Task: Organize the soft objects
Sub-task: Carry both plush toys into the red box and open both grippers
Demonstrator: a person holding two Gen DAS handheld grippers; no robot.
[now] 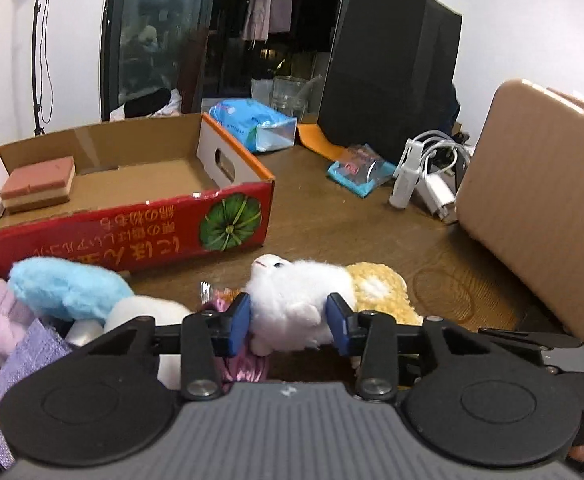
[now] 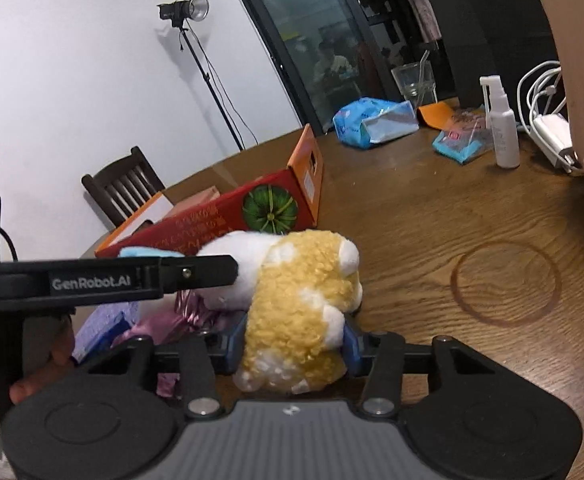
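Left tool pinching the white plush, right tool gripping the yellow plush, both toys apparently touching, on the table just beside the red cardboard box, sponge block inside the box

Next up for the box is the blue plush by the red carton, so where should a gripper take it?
Grip the blue plush across its rounded upper body, coming from above: it lies on top of the pile, humped and uncovered, while its lower edge is tucked among neighbouring toys.

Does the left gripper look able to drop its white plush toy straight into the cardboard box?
Probably yes. The left gripper holds the white plush toy, and the cardboard box ahead stands open-topped, nearly empty, with nothing between.
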